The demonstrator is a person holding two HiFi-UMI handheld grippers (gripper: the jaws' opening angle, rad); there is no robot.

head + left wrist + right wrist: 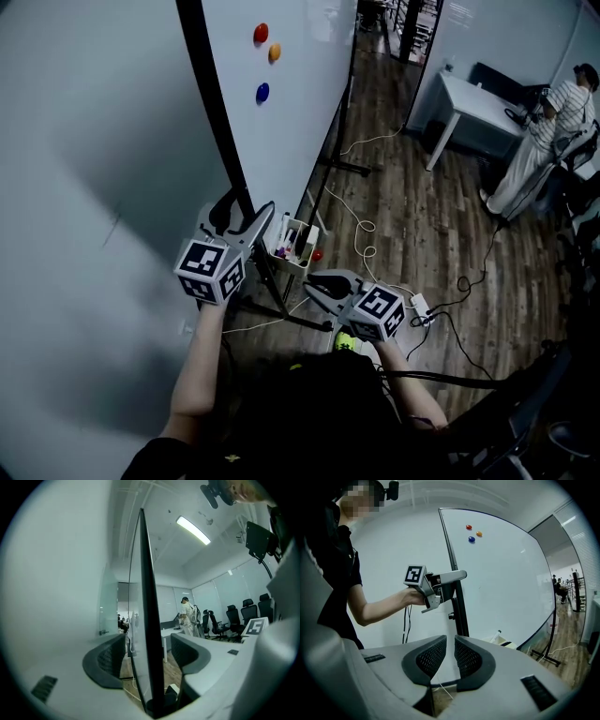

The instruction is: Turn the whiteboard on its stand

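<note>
Whiteboard (291, 94), likely rigid and heavy: clamp its black edge frame (149, 597), standing unclamped inside the wide-open left claw (147, 644); right claw (450, 644) near-closed, empty.

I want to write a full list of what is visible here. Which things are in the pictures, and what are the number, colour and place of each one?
whiteboard: 1, white with black frame, upright, left of centre
magnets: 3, red, orange and blue, high on the whiteboard
pen tray: 1, pale, low on the whiteboard, holds markers
stand: 1, black, feet on the floor
cables: several, white and black, across the floor
floor: dark wood
desk: 1, white, far right
person: 1, striped shirt, beside the desk
left gripper: 1, grey, jaws open around the whiteboard's black edge, not pressing
right gripper: 1, grey, jaws nearly together, nothing between them
</note>
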